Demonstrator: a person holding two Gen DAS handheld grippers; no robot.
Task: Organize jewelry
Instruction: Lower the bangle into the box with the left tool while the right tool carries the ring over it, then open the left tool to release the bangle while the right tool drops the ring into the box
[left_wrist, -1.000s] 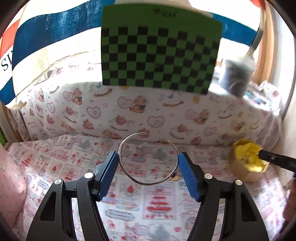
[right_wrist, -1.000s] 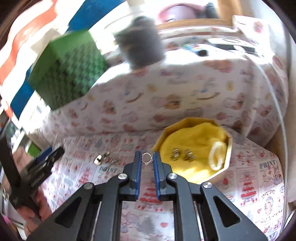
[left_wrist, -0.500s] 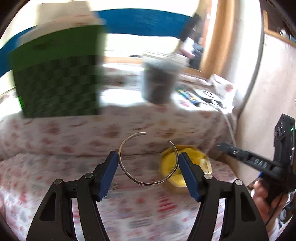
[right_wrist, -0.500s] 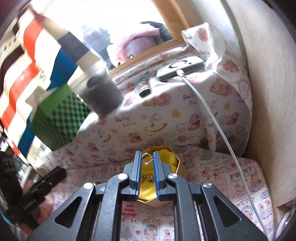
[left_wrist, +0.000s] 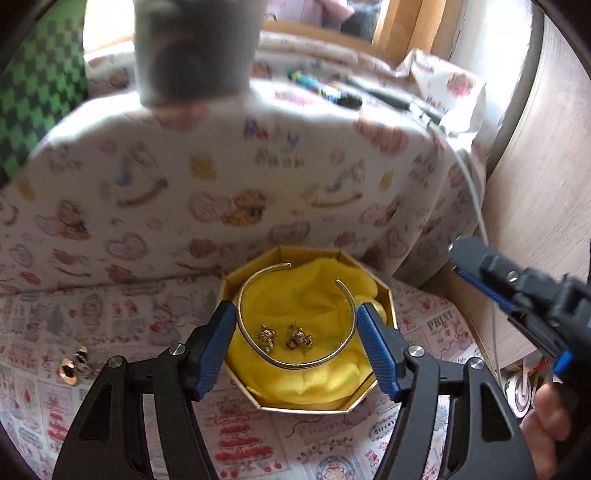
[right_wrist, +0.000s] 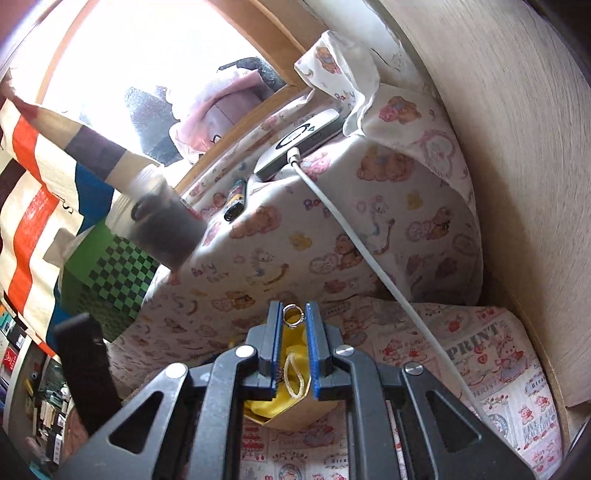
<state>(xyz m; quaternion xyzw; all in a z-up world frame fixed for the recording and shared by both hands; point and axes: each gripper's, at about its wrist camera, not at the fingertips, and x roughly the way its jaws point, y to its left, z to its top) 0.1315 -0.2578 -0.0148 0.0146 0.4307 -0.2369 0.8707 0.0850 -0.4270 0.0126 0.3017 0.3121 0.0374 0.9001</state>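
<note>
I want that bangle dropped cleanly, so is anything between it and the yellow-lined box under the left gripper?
Nothing visible blocks it. The bangle, held in the left gripper, hangs over the open box; only two gold earrings lie on the lining below.

The box (left_wrist: 384, 295) is showing gold walls around a bright yellow lining (left_wrist: 306, 376). The bangle (left_wrist: 295, 363) is gleaming silver, the earrings (left_wrist: 284, 338) inside it gold. The cloth (left_wrist: 110, 406) is carrying red and pink cartoon prints on white; the cushion (left_wrist: 221, 177) is showing brown bears and pink hearts. The board (right_wrist: 110, 273) is showing green and black checks. The cable (right_wrist: 354, 240) is looking white. The left hand-held gripper (left_wrist: 295, 347) is wearing blue pads on black arms, as is the right hand-held gripper (right_wrist: 294, 319), pinching a silver ring (right_wrist: 293, 314).
</note>
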